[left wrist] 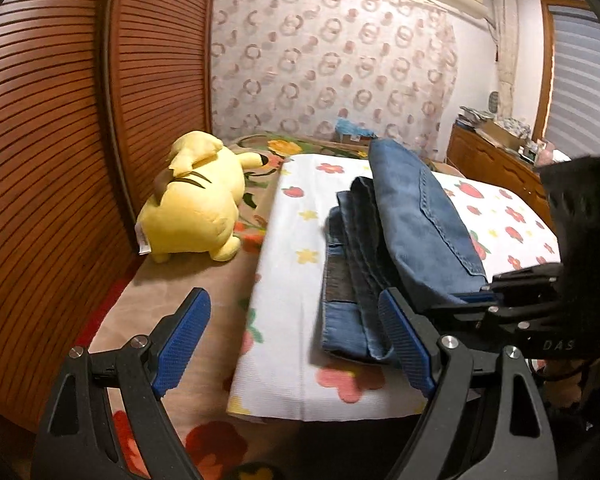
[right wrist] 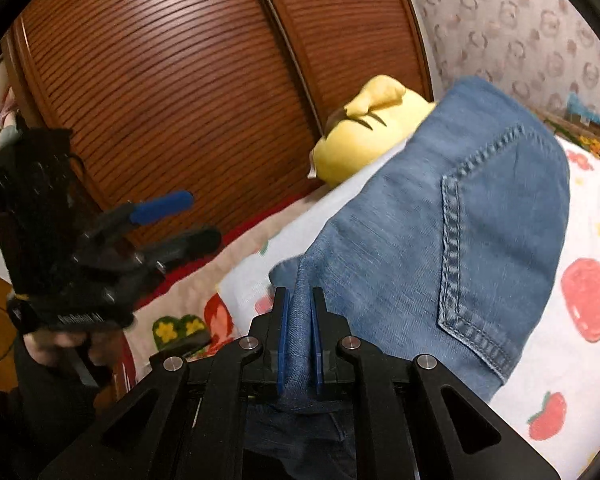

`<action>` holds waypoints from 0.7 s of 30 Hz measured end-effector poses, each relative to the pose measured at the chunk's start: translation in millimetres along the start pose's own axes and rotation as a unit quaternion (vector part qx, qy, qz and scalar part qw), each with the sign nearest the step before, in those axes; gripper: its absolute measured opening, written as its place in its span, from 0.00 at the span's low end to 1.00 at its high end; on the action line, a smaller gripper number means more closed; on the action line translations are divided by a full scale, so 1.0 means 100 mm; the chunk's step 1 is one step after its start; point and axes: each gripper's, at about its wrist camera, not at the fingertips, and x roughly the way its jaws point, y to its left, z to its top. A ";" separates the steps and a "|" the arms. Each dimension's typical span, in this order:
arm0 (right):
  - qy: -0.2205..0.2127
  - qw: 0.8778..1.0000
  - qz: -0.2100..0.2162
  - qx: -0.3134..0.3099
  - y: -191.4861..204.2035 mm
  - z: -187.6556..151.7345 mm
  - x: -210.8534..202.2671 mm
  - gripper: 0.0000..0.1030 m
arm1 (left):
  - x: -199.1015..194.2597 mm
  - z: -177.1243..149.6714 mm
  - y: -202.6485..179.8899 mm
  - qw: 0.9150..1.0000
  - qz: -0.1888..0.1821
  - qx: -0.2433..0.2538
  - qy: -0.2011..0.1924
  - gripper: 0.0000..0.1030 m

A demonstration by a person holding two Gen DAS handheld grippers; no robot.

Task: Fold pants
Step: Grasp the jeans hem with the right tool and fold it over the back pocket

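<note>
Blue denim pants (left wrist: 404,232) lie partly folded on a white fruit-print blanket (left wrist: 296,264) on the bed. The top layer with a back pocket (right wrist: 492,232) is lifted over the lower layers. My right gripper (right wrist: 300,312) is shut on a fold of this denim at its near edge; it also shows in the left wrist view (left wrist: 480,298) at the right. My left gripper (left wrist: 296,328) is open and empty, hovering just left of the pants' near end, its right finger close to the denim. It also shows in the right wrist view (right wrist: 180,220) at the left, away from the pants.
A yellow plush toy (left wrist: 196,200) sits on the bed left of the blanket, by the brown slatted wardrobe doors (left wrist: 80,140). A wooden dresser (left wrist: 496,164) with clutter stands at the far right. A flowered bedspread (left wrist: 204,440) shows under the blanket.
</note>
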 end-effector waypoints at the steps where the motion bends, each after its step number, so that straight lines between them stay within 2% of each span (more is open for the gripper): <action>1: -0.001 1.000 0.002 0.003 -0.05 0.03 0.03 0.10 | 0.00 0.00 0.01 1.000 0.001 -0.002 0.000 0.84; 3: -0.008 1.000 0.002 0.006 -0.09 0.05 -0.02 0.10 | 0.00 0.00 0.02 1.000 0.002 -0.001 -0.001 0.84; 5: -0.011 1.000 0.001 0.006 -0.10 0.05 -0.10 0.14 | 0.00 -0.01 0.01 1.000 0.000 -0.001 -0.001 0.84; 7: -0.018 1.000 -0.010 0.001 -0.03 0.02 -0.25 0.25 | 0.00 0.00 0.00 1.000 -0.001 0.001 -0.002 0.84; 10: -0.047 0.998 -0.037 -0.011 0.11 0.04 -0.44 0.34 | 0.01 0.02 -0.06 1.000 -0.007 0.005 -0.002 0.84; 15: -0.081 0.993 -0.079 -0.022 0.01 0.05 -0.71 0.38 | 0.02 0.06 -0.20 1.000 -0.023 0.019 -0.003 0.84; 21: -0.075 0.985 -0.149 -0.030 -0.13 0.07 -0.63 0.39 | 0.08 0.13 -0.45 0.998 -0.051 0.035 -0.001 0.84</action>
